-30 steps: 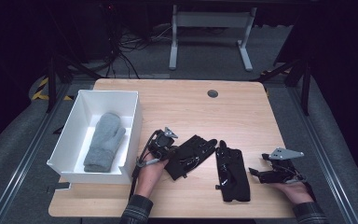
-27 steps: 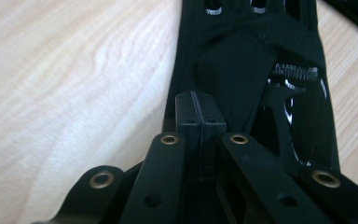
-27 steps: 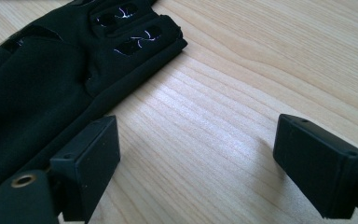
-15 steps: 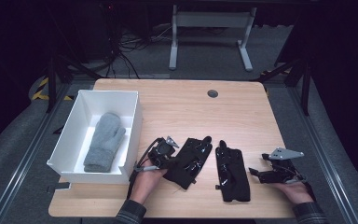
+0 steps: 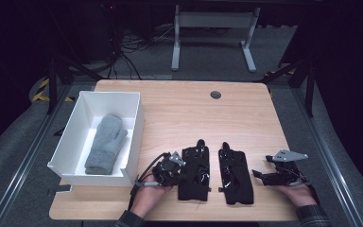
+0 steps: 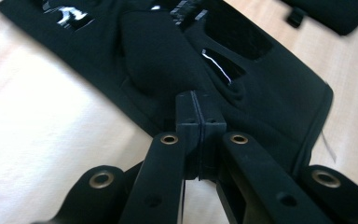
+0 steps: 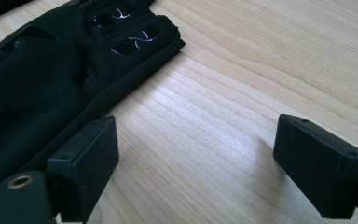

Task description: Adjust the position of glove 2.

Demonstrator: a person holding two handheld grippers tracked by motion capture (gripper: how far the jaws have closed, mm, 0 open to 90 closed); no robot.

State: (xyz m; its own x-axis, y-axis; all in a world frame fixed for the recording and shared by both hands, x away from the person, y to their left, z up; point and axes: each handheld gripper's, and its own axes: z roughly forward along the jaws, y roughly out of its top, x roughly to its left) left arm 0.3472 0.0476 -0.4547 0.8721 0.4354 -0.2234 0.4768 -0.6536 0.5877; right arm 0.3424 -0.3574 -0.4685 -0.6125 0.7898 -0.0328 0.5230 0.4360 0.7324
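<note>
High view, left to right: I am seeing the white box (image 5: 132, 137) at the left of the table (image 5: 179, 109), a grey mitten (image 5: 105, 143) lying inside it. Just right of the box, my left gripper (image 5: 172, 172) is pinching the near-left edge of the left black glove (image 5: 194, 172); in the left gripper view its jaws are standing pressed together with a fold of that left black glove (image 6: 177, 60) caught at their tips. Right of it, apart by a strip of bare wood, the right black glove (image 5: 235, 175) is lying flat, fingers pointing to the far side. At the far right, my right gripper (image 5: 260, 176) is resting on the table with its jaws wide apart and nothing between them; in the right gripper view the right black glove (image 7: 42, 79) is lying just beside its own left pad (image 7: 86, 163).

Compared with a second ago, the left black glove is no longer lying askew: it is now sitting roughly parallel to its partner, and my left hand has slid toward the near edge with it. The right gripper, the right black glove, the box and the mitten are sitting as before. I am judging this as the pair being squared up side by side, with the box the likely destination.
</note>
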